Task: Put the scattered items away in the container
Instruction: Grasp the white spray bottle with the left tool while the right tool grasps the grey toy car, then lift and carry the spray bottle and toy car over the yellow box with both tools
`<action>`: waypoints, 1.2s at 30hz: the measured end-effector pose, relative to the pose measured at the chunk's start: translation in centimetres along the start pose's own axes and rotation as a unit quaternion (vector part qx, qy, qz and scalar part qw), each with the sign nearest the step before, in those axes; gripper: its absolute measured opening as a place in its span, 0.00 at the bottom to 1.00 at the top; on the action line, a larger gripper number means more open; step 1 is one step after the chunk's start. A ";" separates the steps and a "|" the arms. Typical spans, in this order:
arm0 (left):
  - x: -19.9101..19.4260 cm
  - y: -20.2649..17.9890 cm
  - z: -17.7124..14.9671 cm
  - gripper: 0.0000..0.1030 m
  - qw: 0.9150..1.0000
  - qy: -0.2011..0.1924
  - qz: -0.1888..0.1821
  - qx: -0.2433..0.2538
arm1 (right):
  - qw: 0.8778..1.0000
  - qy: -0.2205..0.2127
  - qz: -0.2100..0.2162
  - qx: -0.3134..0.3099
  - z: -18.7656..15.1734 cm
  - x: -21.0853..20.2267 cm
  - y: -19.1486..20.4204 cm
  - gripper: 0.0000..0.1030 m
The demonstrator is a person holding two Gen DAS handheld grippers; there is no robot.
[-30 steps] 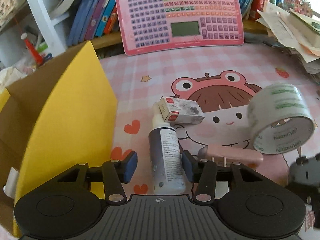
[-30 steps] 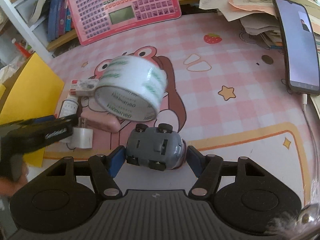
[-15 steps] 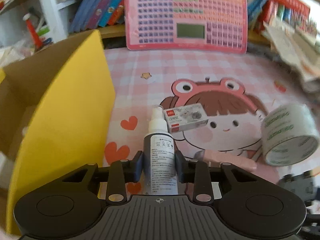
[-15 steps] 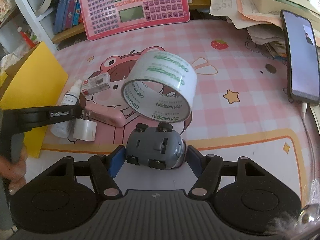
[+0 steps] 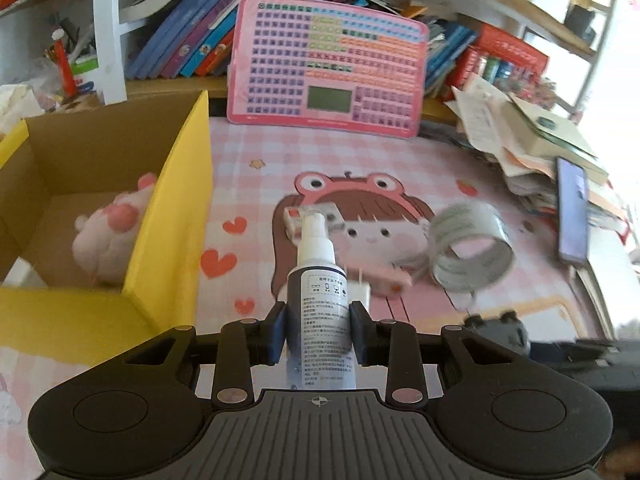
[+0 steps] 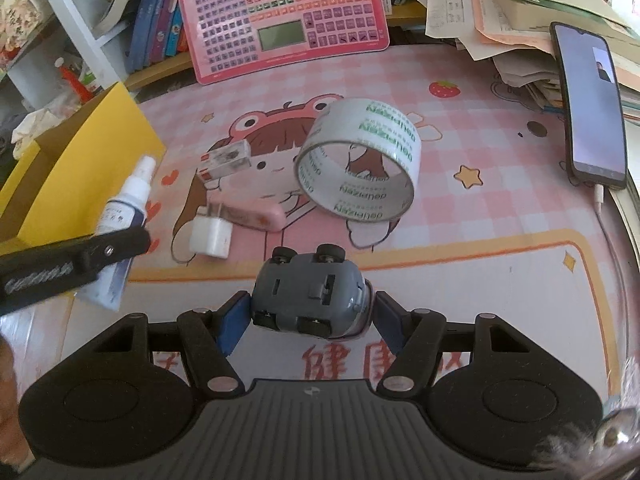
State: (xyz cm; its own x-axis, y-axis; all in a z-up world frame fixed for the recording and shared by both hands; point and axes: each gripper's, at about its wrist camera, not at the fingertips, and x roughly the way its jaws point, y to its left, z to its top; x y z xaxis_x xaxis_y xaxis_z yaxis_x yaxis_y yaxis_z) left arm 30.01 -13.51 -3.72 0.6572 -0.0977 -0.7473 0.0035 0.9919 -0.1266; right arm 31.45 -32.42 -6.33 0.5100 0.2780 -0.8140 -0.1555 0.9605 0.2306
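Note:
My left gripper (image 5: 318,336) is shut on a dark spray bottle (image 5: 318,312) with a white nozzle and holds it off the pink mat, nozzle pointing away. The bottle (image 6: 128,196) also shows at the left of the right wrist view. The yellow cardboard box (image 5: 172,216) stands open just left of it. My right gripper (image 6: 308,316) is shut on a grey toy car (image 6: 308,292), wheels up, above the mat's front part. On the mat lie a clear tape roll (image 6: 360,160), a white charger plug (image 6: 210,234), a pink oblong item (image 6: 256,214) and a small staple box (image 6: 226,160).
A pink plush toy (image 5: 108,236) lies inside the box. A pink keyboard toy (image 5: 328,64) leans on the bookshelf at the back. Stacked papers (image 6: 520,12) and a phone (image 6: 592,100) on a cable fill the right edge.
The left jaws closed on the spray bottle and raised it from the mat, bringing the box's inside into view. The right gripper, still holding the car, drew back a little from the tape.

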 end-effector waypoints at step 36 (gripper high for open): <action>-14.4 15.0 -11.2 0.30 0.996 -0.007 -0.076 -0.054 | 0.998 0.004 -0.011 -0.054 -13.5 -7.3 17.8 0.62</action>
State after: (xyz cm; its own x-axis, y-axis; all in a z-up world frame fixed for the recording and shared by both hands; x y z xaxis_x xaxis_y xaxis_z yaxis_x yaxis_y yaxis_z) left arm 12.18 1.84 -2.14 0.6664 -0.2447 -0.7043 0.0235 0.9510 -0.3082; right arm 13.49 -17.48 -3.47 0.5080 0.2560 -0.8224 -0.2343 0.9599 0.1540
